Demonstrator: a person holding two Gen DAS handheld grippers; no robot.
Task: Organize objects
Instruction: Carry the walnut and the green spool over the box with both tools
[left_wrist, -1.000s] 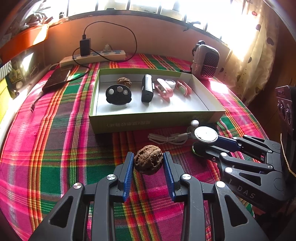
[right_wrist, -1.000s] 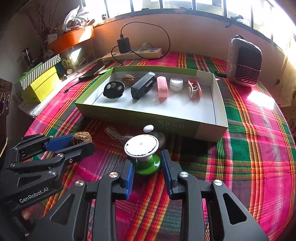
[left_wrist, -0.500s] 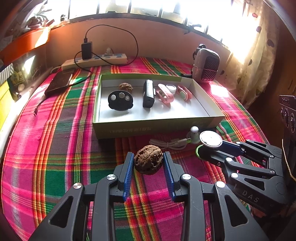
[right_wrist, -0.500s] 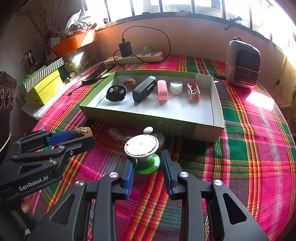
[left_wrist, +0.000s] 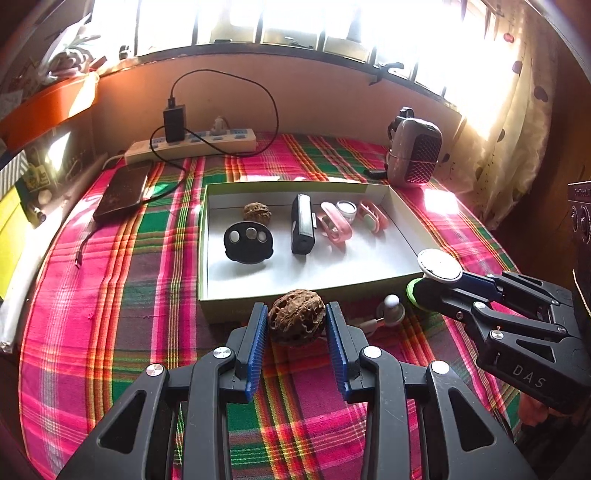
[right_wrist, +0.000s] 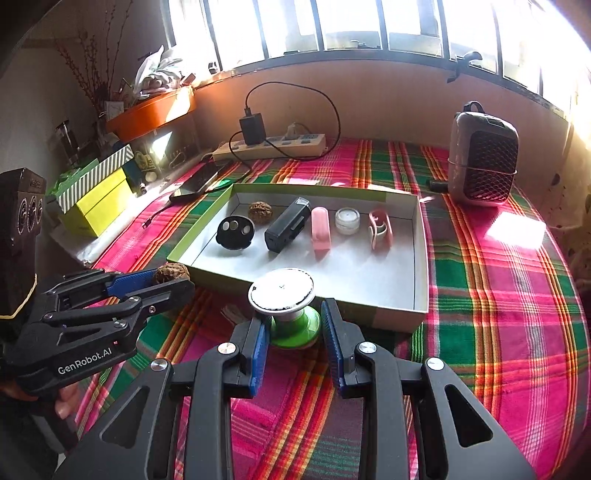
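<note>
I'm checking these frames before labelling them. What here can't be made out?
- Left wrist view: most of the white cable on the plaid cloth is hidden behind the left gripper and its brown wrinkled walnut.
- Right wrist view: the green base of the white-topped knob sits partly behind the right gripper.
- Both views: the window panes are overexposed.

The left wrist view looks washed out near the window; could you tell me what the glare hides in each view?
Left wrist view: the window and curtain blow out white, yet the box stays readable. Right wrist view: glare is milder, with a sun patch on the tablecloth.
</note>
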